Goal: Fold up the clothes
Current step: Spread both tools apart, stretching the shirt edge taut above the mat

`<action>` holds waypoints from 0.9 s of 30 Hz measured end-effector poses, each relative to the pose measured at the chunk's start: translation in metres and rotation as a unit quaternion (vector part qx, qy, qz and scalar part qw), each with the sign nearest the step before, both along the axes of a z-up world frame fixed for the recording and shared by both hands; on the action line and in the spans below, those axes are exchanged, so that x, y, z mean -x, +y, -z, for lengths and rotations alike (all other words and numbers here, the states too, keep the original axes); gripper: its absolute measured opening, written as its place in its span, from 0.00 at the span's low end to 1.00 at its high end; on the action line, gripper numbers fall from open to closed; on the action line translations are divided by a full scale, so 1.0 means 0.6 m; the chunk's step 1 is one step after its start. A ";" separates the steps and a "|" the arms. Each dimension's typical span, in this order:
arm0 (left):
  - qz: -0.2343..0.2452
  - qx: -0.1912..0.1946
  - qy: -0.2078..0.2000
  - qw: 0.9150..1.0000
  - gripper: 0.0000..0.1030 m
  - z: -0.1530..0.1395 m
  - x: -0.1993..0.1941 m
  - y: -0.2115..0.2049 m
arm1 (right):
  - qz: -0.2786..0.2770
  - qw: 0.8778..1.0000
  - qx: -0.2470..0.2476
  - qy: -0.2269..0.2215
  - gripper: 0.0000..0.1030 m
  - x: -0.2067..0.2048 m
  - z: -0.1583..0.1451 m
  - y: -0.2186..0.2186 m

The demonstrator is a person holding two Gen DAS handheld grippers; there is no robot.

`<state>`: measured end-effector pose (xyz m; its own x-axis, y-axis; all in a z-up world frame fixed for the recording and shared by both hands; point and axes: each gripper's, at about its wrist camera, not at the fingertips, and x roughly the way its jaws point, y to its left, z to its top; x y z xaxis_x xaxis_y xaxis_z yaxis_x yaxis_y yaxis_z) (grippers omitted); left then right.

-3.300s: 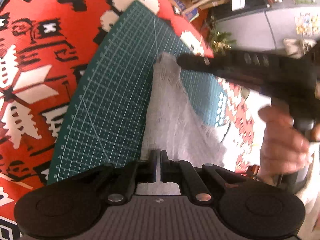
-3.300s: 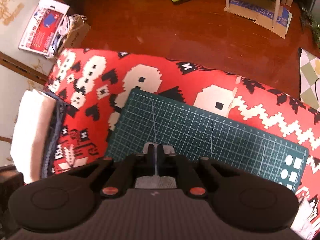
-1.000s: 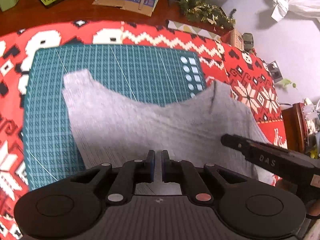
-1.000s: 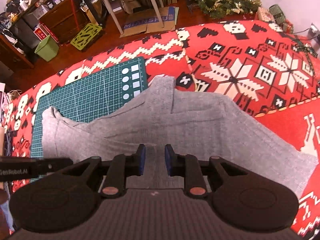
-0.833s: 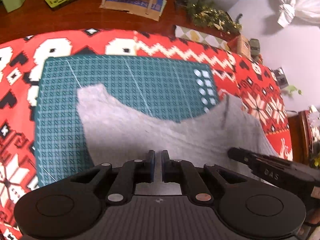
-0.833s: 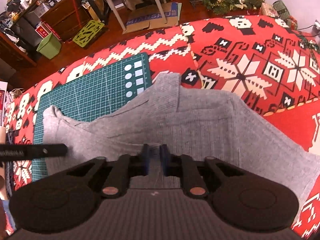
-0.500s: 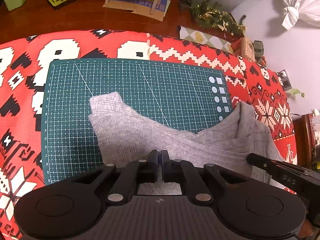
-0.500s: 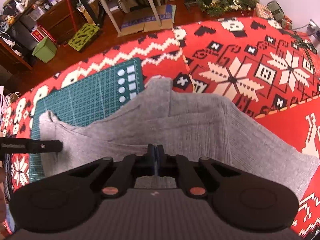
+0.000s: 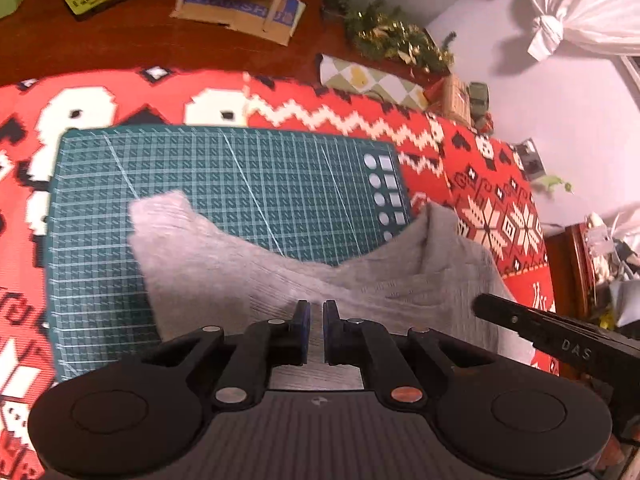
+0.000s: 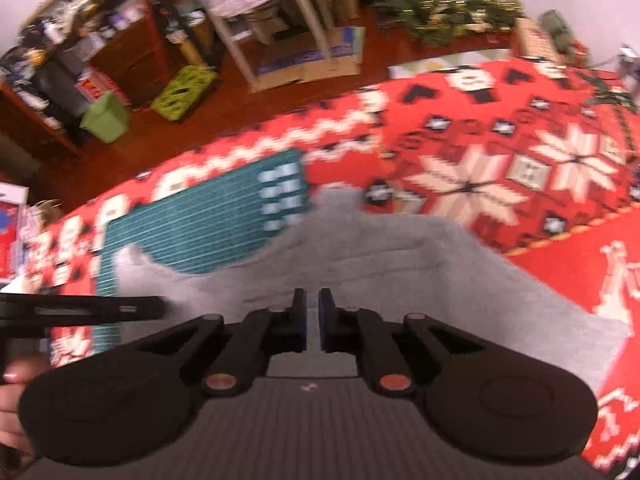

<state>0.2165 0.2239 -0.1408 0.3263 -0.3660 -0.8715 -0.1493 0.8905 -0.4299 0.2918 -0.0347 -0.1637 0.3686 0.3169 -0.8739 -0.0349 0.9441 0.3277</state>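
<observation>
We are seeing grey garment lying across mat and red blanket; left gripper and right gripper both narrow, pinching its near edge.

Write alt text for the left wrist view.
The left tool pinches the near edge of a gray garment spread partly over a green cutting mat on a red patterned cloth. The right tool reaches in from the right.

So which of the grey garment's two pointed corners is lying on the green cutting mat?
The left corner: it lies flat on the cutting mat. The right corner sits past the mat's edge, over the red patterned cloth.
</observation>
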 end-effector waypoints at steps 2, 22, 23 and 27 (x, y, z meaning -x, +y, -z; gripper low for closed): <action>0.005 0.009 0.007 1.000 0.05 0.008 -0.003 -0.005 | -0.007 1.000 -0.008 -0.002 0.08 -0.001 -0.004 0.009; -0.006 0.062 0.012 0.998 0.05 0.011 0.012 0.012 | 0.030 0.999 0.004 0.016 0.09 -0.003 0.013 -0.045; -0.004 0.067 0.008 0.998 0.05 0.005 0.017 0.009 | 0.026 1.000 -0.003 0.015 0.09 0.004 0.006 -0.043; 0.015 0.079 0.011 0.997 0.05 -0.003 0.045 -0.010 | 0.008 0.999 -0.019 0.029 0.09 0.031 0.004 -0.025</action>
<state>0.1892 0.2181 -0.1388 0.2945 -0.5090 -0.8088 -0.1350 0.8157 -0.5625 0.2730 -0.0497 -0.1662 0.3238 0.3444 -0.8812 0.0008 0.9313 0.3642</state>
